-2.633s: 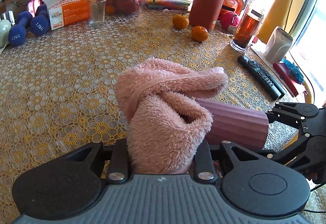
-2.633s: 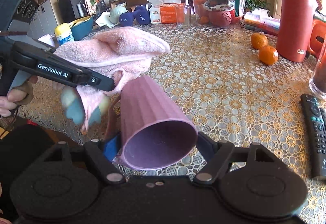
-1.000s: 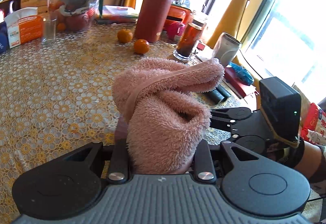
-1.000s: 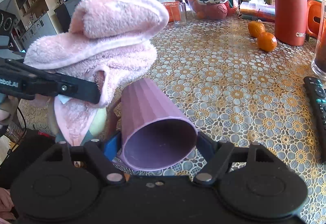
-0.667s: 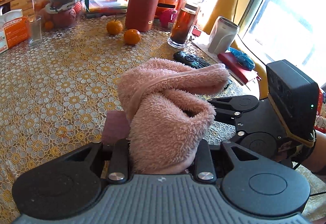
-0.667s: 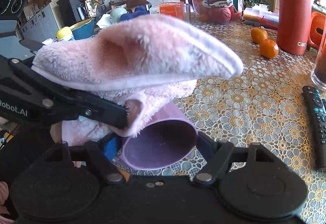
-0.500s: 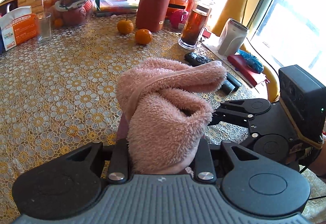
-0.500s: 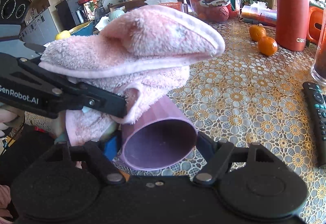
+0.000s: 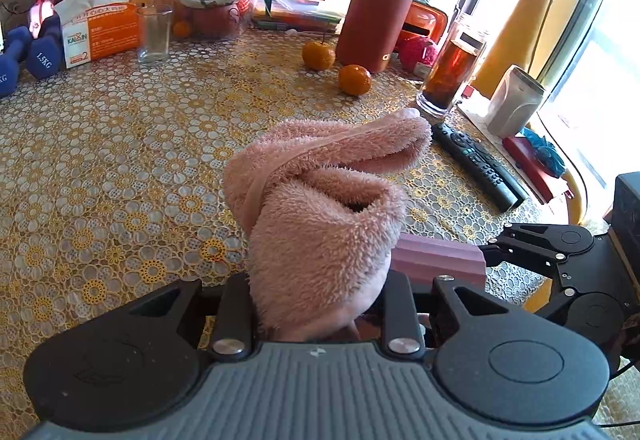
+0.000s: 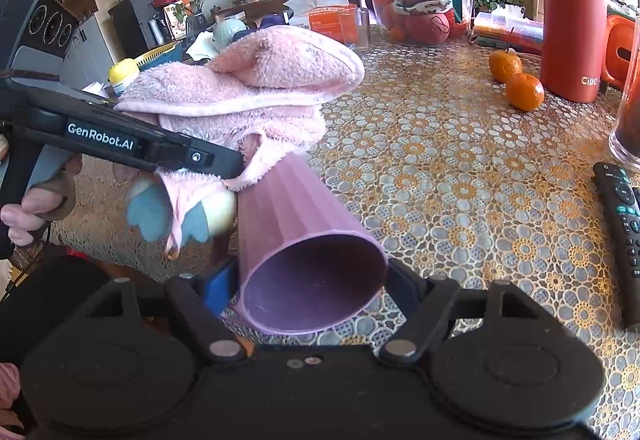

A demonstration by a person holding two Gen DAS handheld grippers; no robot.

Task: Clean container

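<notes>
A ribbed mauve cup [image 10: 304,240] lies tilted in my right gripper [image 10: 312,280], which is shut on it near the rim, its open mouth facing the camera. My left gripper [image 9: 316,288] is shut on a fluffy pink cloth [image 9: 320,208]. In the right wrist view the pink cloth [image 10: 256,92] hangs over the cup's closed end and touches its upper side, held by the left gripper [image 10: 224,164]. In the left wrist view the cup [image 9: 438,258] peeks out to the right of the cloth, with the right gripper [image 9: 488,252] beyond it.
On the gold lace tablecloth [image 9: 100,160] stand a red flask [image 9: 376,4], two oranges [image 9: 354,80], a glass of dark tea [image 9: 450,76], a remote [image 9: 478,164], a clear glass [image 9: 154,34], a tissue box [image 9: 98,28] and blue dumbbells [image 9: 44,52]. A hand [image 10: 24,208] holds the left gripper.
The left gripper with the cloth has slid back off the cup's mouth end toward its closed end. The cup stays gripped in the same tilt.
</notes>
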